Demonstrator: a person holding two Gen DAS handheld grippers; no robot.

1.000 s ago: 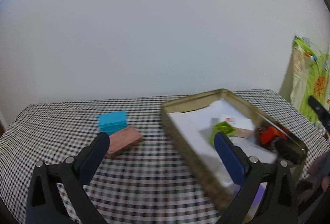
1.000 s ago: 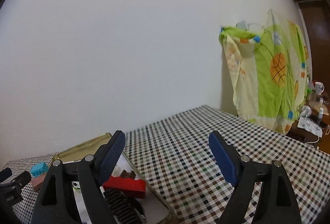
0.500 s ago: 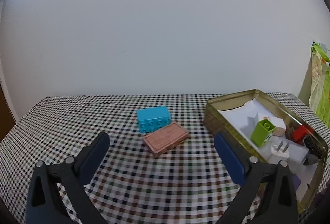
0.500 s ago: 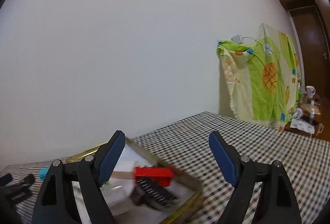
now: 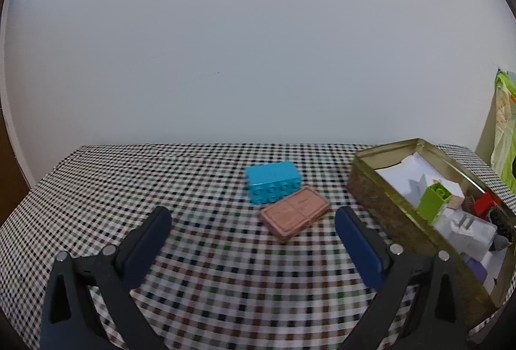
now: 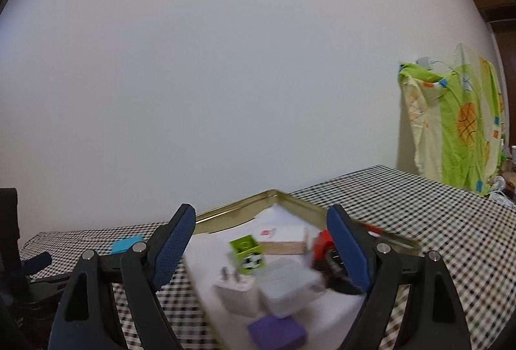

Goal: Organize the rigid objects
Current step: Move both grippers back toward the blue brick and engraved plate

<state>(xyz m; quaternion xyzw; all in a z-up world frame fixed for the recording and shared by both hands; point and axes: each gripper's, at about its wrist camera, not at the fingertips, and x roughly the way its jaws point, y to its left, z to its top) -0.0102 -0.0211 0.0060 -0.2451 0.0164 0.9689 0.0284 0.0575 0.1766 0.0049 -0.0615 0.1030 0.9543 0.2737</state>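
A blue toy brick and a flat pink-brown block lie side by side on the checkered tablecloth, just ahead of my open, empty left gripper. A gold tin stands to their right, holding a green block, a white plug and a red piece. My right gripper is open and empty above the tin, over the green block, white plug, red piece and purple block.
A white wall stands close behind the table. A green patterned cloth hangs at the right. The left gripper's body shows at the left edge of the right wrist view. The blue brick lies left of the tin.
My left gripper has swung left, so the blue brick and pink block now sit ahead of it. My right gripper has swung left over the tin.
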